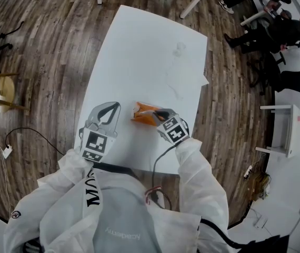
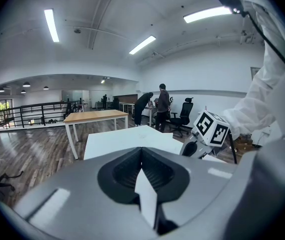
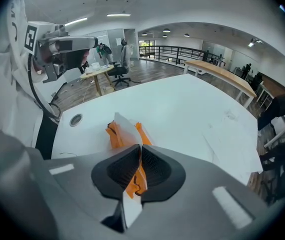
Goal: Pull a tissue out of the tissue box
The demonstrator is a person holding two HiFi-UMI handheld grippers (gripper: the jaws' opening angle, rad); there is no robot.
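An orange tissue box (image 1: 145,115) lies near the middle of the white table (image 1: 150,51). My right gripper (image 1: 159,113) points steeply down onto its top. In the right gripper view a white tissue (image 3: 125,129) stands up out of the orange box (image 3: 113,136), and the right gripper (image 3: 139,148) has its jaws shut on that sheet. My left gripper (image 1: 112,107) rests to the left of the box, apart from it. In the left gripper view the left gripper (image 2: 142,155) is shut with nothing in it, and the right gripper's marker cube (image 2: 211,129) shows beyond it.
The table's near edge runs just under both grippers. A round cable hole (image 3: 76,119) sits in the tabletop near the box. Several seated people and chairs (image 1: 276,30) are at the far right, a small white table (image 1: 281,130) stands at the right, and a cable (image 1: 29,133) lies on the wooden floor at the left.
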